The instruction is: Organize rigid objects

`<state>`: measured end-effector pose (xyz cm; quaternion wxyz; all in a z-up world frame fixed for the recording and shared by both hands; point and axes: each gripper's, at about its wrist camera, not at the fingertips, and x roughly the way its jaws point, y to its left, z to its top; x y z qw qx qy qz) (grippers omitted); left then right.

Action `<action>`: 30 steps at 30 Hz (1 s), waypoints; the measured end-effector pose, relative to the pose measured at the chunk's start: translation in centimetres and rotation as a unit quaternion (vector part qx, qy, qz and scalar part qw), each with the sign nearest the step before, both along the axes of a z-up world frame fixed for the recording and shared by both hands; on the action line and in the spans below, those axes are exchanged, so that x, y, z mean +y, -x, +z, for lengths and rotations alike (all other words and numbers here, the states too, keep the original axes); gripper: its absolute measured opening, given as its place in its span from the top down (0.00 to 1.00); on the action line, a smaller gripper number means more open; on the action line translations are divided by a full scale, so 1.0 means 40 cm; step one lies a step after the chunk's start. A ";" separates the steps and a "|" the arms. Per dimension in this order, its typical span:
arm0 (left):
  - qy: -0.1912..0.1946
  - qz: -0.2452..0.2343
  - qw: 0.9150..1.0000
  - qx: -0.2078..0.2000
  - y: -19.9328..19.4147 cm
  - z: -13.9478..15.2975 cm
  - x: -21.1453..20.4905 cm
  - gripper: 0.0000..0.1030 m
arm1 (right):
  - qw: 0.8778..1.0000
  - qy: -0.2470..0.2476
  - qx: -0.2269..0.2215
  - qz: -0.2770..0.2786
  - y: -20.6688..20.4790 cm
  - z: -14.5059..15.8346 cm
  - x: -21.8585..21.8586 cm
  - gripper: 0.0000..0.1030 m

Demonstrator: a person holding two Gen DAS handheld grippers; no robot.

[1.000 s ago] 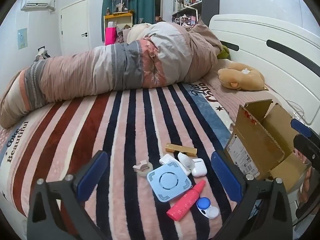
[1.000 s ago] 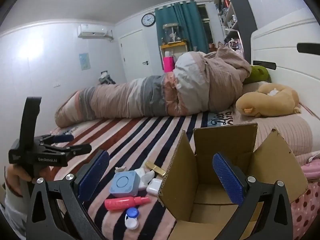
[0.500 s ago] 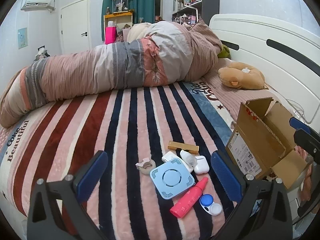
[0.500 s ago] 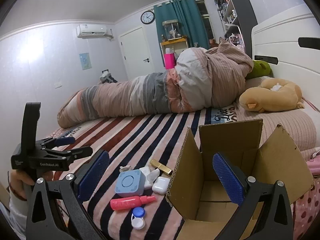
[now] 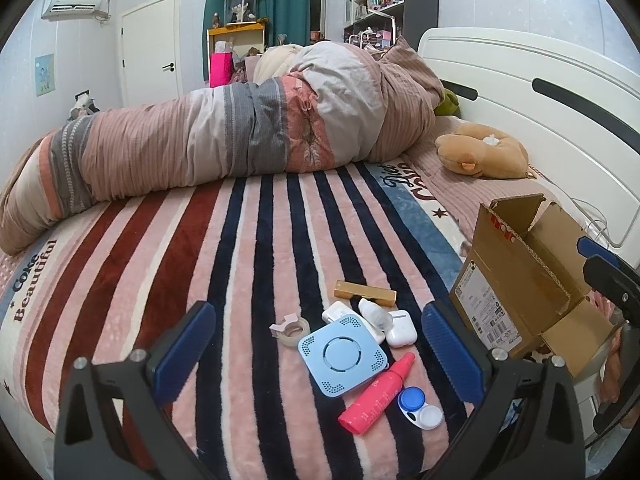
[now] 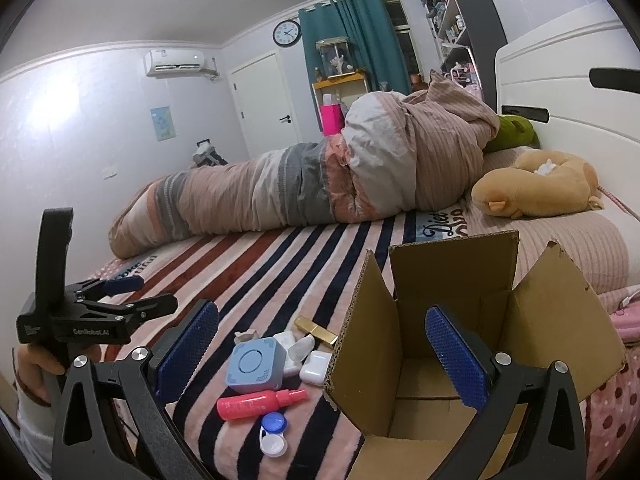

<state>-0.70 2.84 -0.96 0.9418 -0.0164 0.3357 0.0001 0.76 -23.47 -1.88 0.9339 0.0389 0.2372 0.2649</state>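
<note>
Both tongs are gaping wide, empty. In the left view, your left gripper (image 5: 320, 344) is easing closer — the blue square device (image 5: 343, 355) is sitting lower centre. In the right view, your right gripper (image 6: 324, 354) is hovering lower, the cardboard box (image 6: 500, 320) filling lower right, still unfilled.

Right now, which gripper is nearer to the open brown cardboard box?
Right. The right gripper hovers at the open brown cardboard box, one finger over its opening. The left gripper hangs open over the small items beside the box, farther away.
</note>
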 end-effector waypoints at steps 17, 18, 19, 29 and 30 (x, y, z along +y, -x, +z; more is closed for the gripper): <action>-0.001 -0.003 1.000 0.002 0.000 -0.001 -0.004 0.00 | 1.000 -0.003 0.002 -0.001 -0.001 0.000 -0.006 0.00; -0.001 -0.003 1.000 0.003 0.001 -0.001 -0.004 0.00 | 1.000 -0.003 0.002 -0.001 -0.001 -0.001 -0.005 0.00; -0.002 -0.003 1.000 0.003 0.000 -0.001 -0.004 0.00 | 1.000 -0.003 0.003 -0.001 -0.001 0.000 -0.004 0.00; -0.001 -0.004 1.000 0.003 0.000 -0.001 -0.003 0.00 | 1.000 0.001 0.003 -0.002 -0.002 -0.002 0.001 0.00; 0.000 -0.004 1.000 0.003 0.000 -0.001 -0.003 0.00 | 1.000 0.001 0.003 -0.002 -0.001 -0.002 0.001 0.00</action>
